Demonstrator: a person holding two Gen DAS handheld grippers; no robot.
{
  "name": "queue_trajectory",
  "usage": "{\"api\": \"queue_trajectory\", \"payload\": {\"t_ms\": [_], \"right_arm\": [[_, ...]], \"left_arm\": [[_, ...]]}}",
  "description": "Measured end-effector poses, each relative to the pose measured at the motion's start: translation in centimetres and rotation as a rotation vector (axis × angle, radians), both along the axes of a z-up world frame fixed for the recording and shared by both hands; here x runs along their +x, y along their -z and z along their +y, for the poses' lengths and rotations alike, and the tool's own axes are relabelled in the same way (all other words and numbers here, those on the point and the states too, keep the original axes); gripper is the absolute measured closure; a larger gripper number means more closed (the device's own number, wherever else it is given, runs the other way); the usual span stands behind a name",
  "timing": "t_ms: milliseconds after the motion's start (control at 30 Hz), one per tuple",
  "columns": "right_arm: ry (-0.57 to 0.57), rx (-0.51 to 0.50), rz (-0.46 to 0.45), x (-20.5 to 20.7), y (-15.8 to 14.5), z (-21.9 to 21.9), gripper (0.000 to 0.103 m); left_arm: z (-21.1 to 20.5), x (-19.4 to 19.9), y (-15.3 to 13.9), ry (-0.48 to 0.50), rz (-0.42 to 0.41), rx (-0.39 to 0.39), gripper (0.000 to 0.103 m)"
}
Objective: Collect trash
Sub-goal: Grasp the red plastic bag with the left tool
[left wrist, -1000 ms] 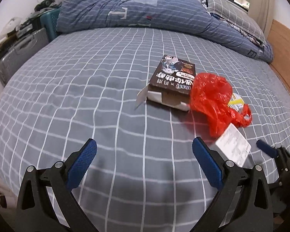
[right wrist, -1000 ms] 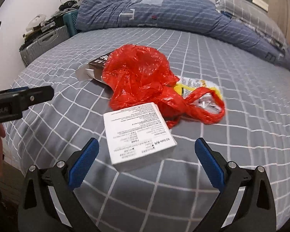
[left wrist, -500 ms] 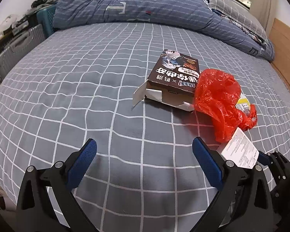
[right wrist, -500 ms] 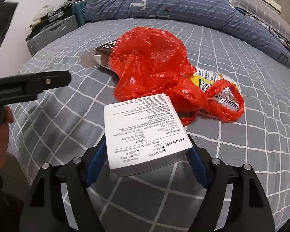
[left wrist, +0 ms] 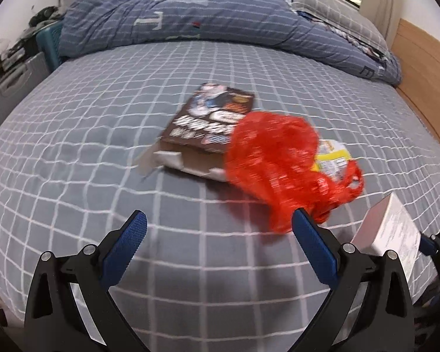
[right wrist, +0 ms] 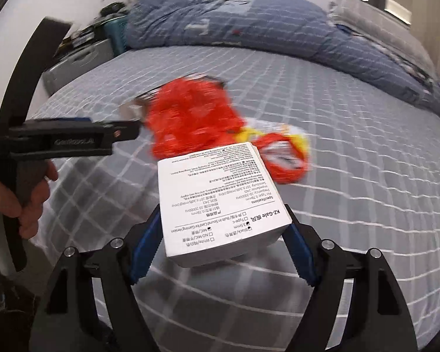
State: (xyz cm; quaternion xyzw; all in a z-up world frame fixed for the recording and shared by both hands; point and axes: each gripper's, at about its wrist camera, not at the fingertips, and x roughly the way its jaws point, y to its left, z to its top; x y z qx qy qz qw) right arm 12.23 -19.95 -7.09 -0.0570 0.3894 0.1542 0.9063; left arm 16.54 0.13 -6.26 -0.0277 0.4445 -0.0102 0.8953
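— Left gripper (left wrist: 217, 245), from its own camera: standing wide with nothing between the pads, hovering low over the bed (left wrist: 102, 135). Aiming past bare sheet toward the red bag (left wrist: 275, 164), probably lining up for the next pickup.

— And the rest of the trash there?

— Lying together mid-bed: brown box (left wrist: 202, 129) half under the bag, yellow wrapper (left wrist: 333, 158) tucked behind it. White box (left wrist: 391, 228) showing at the right edge, raised off the sheet.

— Differing from a second back?

— Sitting closer to the pile now; bag looming larger and nearer the right pad. White box no longer lying flat.

— Right view?

— Right gripper (right wrist: 220, 249) clamping the white box (right wrist: 220, 205) by its two sides, label up, near end between the pads, far end sticking out forward. Holding it clear of the bed, likely for carrying off. Bag (right wrist: 193, 120) and wrapper (right wrist: 299, 138) left behind, blurred.

— Changed how?

— Jaws gaping around the box a second ago, since closed in onto it; box lifted since then.
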Motion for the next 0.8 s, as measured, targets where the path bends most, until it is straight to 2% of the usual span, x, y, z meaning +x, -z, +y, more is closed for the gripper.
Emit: {"api": "queue_trajectory", "payload": {"t_ms": [167, 267, 367, 467, 567, 633, 700, 800], "right_arm": [[0.122, 0.016, -0.009, 1.4, -0.4, -4.5, 0.029], [0.158, 0.040, 0.001, 2.1, -0.3, -6.4, 0.029], [0.162, 0.048, 0.014, 2.6, 0.1, -7.1, 0.029], [0.157, 0.048, 0.019, 2.9, 0.5, -7.3, 0.029], [0.160, 0.054, 0.028, 2.9, 0.7, -7.2, 0.029], [0.158, 0.060, 0.028, 2.9, 0.8, -7.1, 0.029], [0.156, 0.060, 0.028, 3.0, 0.8, -6.9, 0.029], [0.152, 0.062, 0.028, 3.0, 0.8, -6.6, 0.029]], "left_arm": [[-3.1, 1.7, 0.9, 0.025, 0.003, -0.029, 0.006], [-4.7, 2.7, 2.0, 0.036, 0.021, -0.032, 0.009], [-5.8, 3.6, 2.6, 0.040, 0.029, -0.035, 0.017], [-6.4, 4.3, 3.1, 0.055, 0.043, -0.043, 0.030], [-6.8, 4.8, 3.7, 0.075, 0.061, -0.047, 0.052], [-7.0, 5.0, 4.1, 0.087, 0.074, -0.035, 0.074], [-7.1, 5.1, 4.5, 0.107, 0.100, -0.041, 0.081], [-7.3, 4.6, 4.2, 0.114, 0.085, -0.032, 0.088]]}}
